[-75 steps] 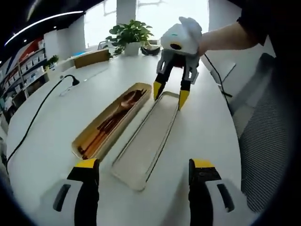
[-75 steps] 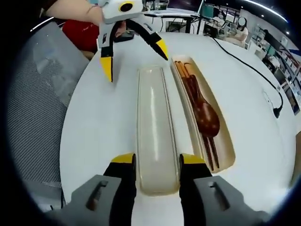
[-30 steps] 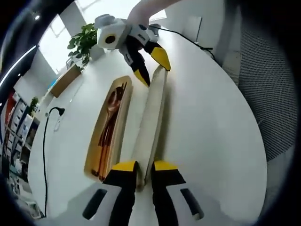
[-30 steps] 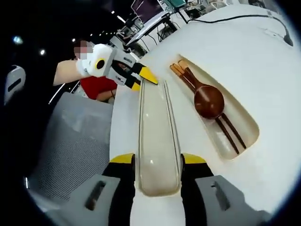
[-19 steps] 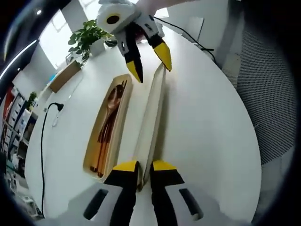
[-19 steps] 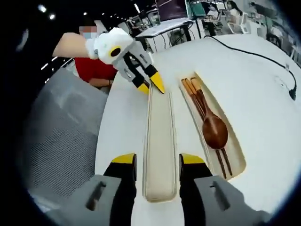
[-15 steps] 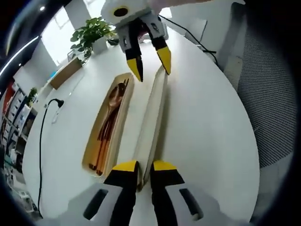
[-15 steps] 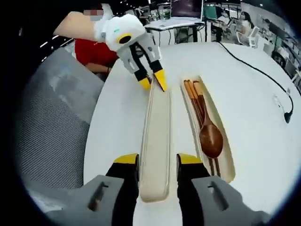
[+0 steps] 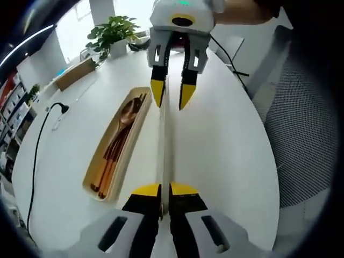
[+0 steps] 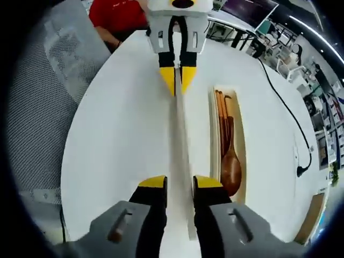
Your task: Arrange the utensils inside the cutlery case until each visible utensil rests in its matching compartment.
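- Left gripper (image 9: 165,189) jaws pinched tight on lid (image 9: 164,145) end, lid on edge.
- Right gripper (image 10: 179,183) jaws narrowly straddle the other end (contact unclear).
- Case (image 9: 141,107) holds wooden spoon (image 9: 126,114), chopsticks (image 9: 105,172).

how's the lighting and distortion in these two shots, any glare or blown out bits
Left gripper view: the windows behind the plant are blown out to white, and the white table reads bright with soft shadows. Right gripper view: dimmer background, a ceiling light strip streaks top right. Both views: strong fisheye bending at the edges; the lid held on edge stays sharp.
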A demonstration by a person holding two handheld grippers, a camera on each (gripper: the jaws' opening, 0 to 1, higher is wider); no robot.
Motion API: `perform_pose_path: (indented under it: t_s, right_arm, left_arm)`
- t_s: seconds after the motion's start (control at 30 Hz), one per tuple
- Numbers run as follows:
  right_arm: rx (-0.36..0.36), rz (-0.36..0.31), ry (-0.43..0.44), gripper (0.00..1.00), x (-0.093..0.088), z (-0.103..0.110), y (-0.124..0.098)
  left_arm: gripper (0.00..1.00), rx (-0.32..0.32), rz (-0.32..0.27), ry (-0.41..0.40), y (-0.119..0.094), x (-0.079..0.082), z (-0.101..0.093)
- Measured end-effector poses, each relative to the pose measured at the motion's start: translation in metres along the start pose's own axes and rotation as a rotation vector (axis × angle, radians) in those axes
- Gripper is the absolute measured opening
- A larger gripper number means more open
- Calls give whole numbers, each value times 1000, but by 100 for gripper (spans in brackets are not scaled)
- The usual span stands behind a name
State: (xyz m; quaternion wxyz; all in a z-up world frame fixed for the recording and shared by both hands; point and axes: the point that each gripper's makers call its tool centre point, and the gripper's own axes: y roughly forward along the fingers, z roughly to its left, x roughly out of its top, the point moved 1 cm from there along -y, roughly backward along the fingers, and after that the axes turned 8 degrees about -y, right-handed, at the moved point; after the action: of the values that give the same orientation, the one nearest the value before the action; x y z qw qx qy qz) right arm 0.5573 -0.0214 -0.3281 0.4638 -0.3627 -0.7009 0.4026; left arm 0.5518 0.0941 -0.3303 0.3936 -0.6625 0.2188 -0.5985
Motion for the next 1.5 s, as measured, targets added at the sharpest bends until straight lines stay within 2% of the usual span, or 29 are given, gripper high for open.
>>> perform_pose_path:
  t_s: [0.07, 0.1, 0.17, 0.2, 0.23, 0.4, 0.47, 0.53, 0.6, 0.63, 0.7, 0.77, 0.8, 0.83, 0.87, 0.93, 0.97, 1.07, 1.13, 1.27, 1.3, 1.5]
  right_arm:
    - [9, -2, -2, 2, 0, 1, 0]
    - [13, -11, -2, 2, 1, 0, 1]
    - [71, -19, -12, 1, 1, 8, 1]
    - [55, -16, -8, 1, 0, 4, 0]
    - [70, -16, 5, 1, 1, 5, 0]
    - [126, -55, 26, 1, 1, 6, -2]
    - [127, -64, 22, 2, 0, 6, -2]
    - [85, -64, 26, 3, 0, 1, -3]
    - [78, -59, 32, 6, 0, 5, -4]
    - [46, -47, 13, 8, -2, 5, -4]
    - [-22, -23, -43, 20, -6, 3, -6]
    - [-78, -35, -27, 32, -5, 5, -10]
    - [-123, -62, -31, 35, 0, 3, -14]
    - [-179, -85, -45, 39, 6, 1, -19]
    - [-225, -95, -60, 46, 10, 0, -23]
    - [-279, -99, -105, 56, 17, 4, -28]
    - [-297, -108, -130, 56, 21, 7, -30]
    - [-324, -145, -215, 58, 37, 21, -30]
    - [-326, -125, -235, 59, 40, 26, -25]
    - [-291, -104, -257, 63, 40, 35, -16]
    - [-263, -97, -272, 62, 40, 38, -13]
    - [-270, -93, -320, 62, 46, 41, -11]
  left_arm:
    - [6, -4, 2, 10, 0, -1, -2]
    - [6, -8, -1, 4, 0, -1, -3]
    - [7, -19, 4, -21, 0, -3, -6]
    - [7, -12, 0, -17, 0, -3, -5]
    - [7, -13, -3, -23, 1, -3, -5]
    - [6, -20, 10, 20, 1, -7, -10]
    - [5, -32, 12, 22, 1, -7, -12]
    - [4, -64, 12, -16, -1, -6, -17]
    - [4, -132, 15, -102, -1, -6, -28]
    - [4, -139, 12, -117, -1, -6, -30]
    - [4, -178, 8, -182, -3, -7, -36]
    - [4, -211, -2, -240, -5, -7, -40]
    - [4, -232, -5, -277, -7, -6, -43]
    - [4, -291, -1, -361, -9, -5, -51]
    - [4, -325, 5, -412, -11, -5, -55]
    - [4, -372, -4, -458, -13, -3, -60]
    - [4, -400, 3, -482, -15, -3, -62]
    - [4, -473, 0, -552, -20, 2, -70]
    - [4, -524, 5, -578, -24, 4, -76]
    - [4, -565, 10, -623, -29, 7, -78]
    - [4, -585, 12, -641, -31, 8, -80]
    - [4, -653, -44, -774, -38, 19, -79]
